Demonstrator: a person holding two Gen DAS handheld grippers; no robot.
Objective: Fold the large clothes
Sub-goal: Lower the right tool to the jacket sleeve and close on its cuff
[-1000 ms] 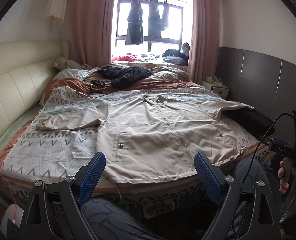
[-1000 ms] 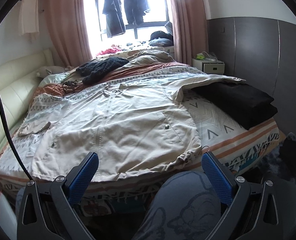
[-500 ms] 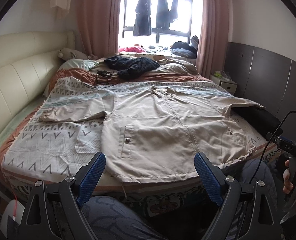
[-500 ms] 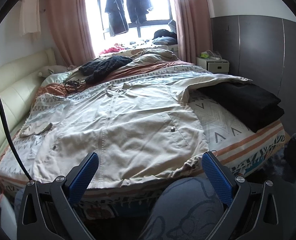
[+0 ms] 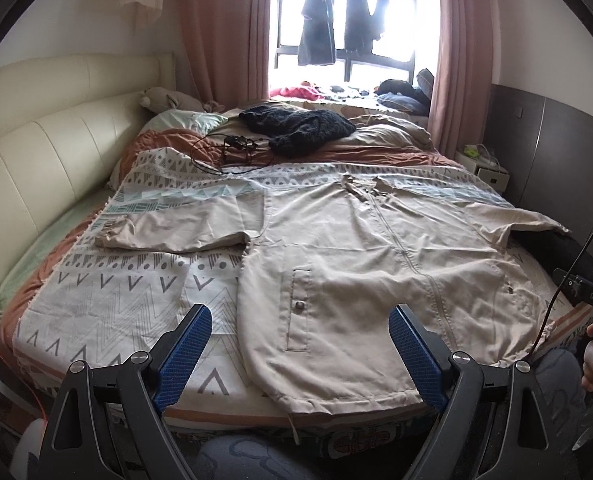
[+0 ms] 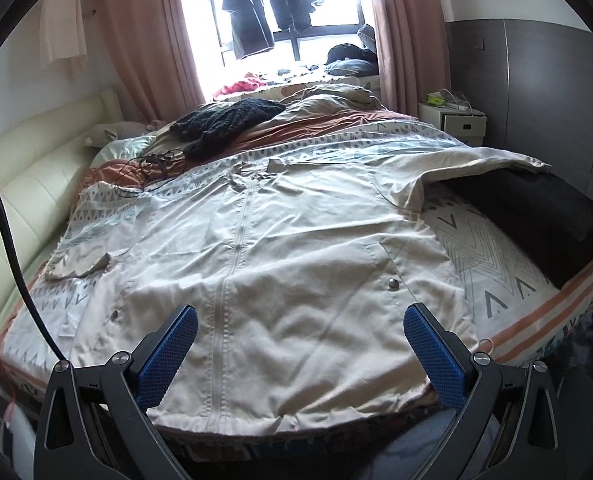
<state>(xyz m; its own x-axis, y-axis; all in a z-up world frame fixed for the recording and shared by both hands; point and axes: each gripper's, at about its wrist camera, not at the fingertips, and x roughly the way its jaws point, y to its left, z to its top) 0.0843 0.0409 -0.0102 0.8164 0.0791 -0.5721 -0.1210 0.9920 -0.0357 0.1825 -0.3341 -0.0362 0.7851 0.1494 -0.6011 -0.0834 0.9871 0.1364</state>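
Beige jacket (image 5: 360, 264) laid flat on the bed (image 5: 108, 304), hem at the near edge

Both my grippers, left (image 5: 298, 354) and right (image 6: 300, 354), hover with fingers spread wide, pinching nothing. Fabric looks light, floppy, probably wrinkle-prone; I'd grab the hem corners. Right sleeve drapes over a black folded pile (image 6: 536, 216), so its cuff is hard to see.

jacket (image 5: 360, 264) flat on bed (image 5: 108, 300), sweater (image 5: 296, 128) behind
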